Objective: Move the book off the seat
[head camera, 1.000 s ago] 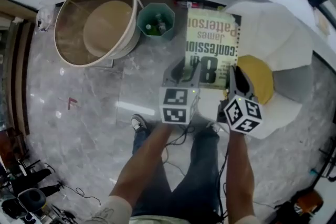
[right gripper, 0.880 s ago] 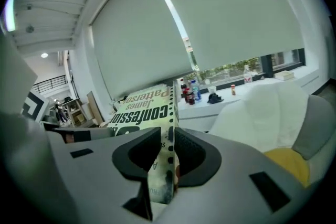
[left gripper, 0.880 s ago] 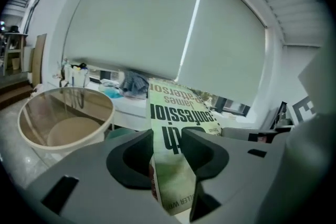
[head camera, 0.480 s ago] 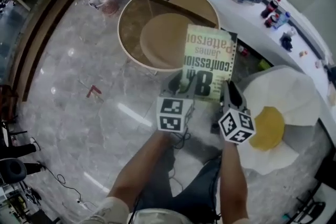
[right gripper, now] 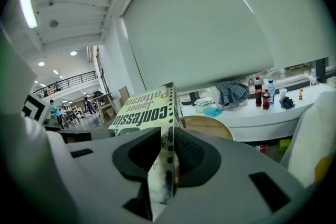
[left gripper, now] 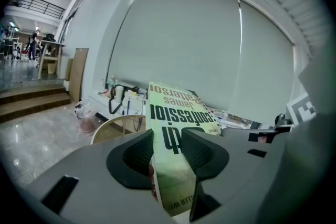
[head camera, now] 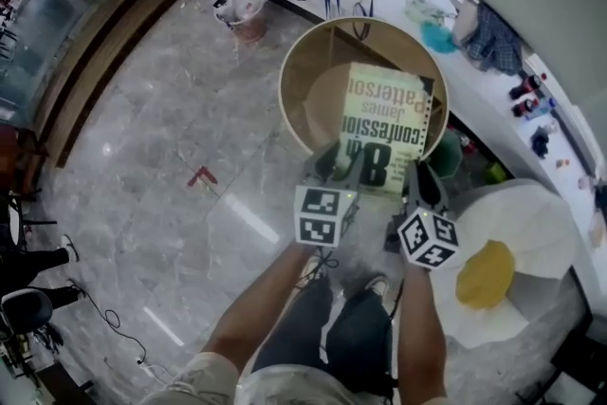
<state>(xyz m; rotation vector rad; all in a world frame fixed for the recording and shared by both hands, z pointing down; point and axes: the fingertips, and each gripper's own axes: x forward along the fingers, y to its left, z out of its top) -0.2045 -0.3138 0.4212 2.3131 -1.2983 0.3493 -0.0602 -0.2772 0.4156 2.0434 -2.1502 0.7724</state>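
The book (head camera: 384, 130), a pale green paperback with large dark print, is held up in the air by both grippers, over the round wooden table (head camera: 305, 62). My left gripper (head camera: 329, 168) is shut on its near left corner, and my right gripper (head camera: 418, 183) is shut on its near right edge. In the left gripper view the book (left gripper: 176, 113) stands between the pads of the left gripper (left gripper: 168, 150). In the right gripper view its spotted edge (right gripper: 167, 128) is pinched by the right gripper (right gripper: 167, 159). The seat (head camera: 536, 225), white with a yellow middle, lies at the lower right with nothing on it.
A green bin (head camera: 446, 156) stands between table and seat. A long white counter (head camera: 408, 0) with clothes, cables and bottles (right gripper: 262, 93) runs along the wall. Wooden steps (head camera: 104, 52) lie at the left. The person's legs and feet show below the grippers on the glossy marble floor (head camera: 171, 232).
Still gripped on both sides, the book has travelled left, from above the seat to above the round table. The seat has slid to the lower right of the head view.
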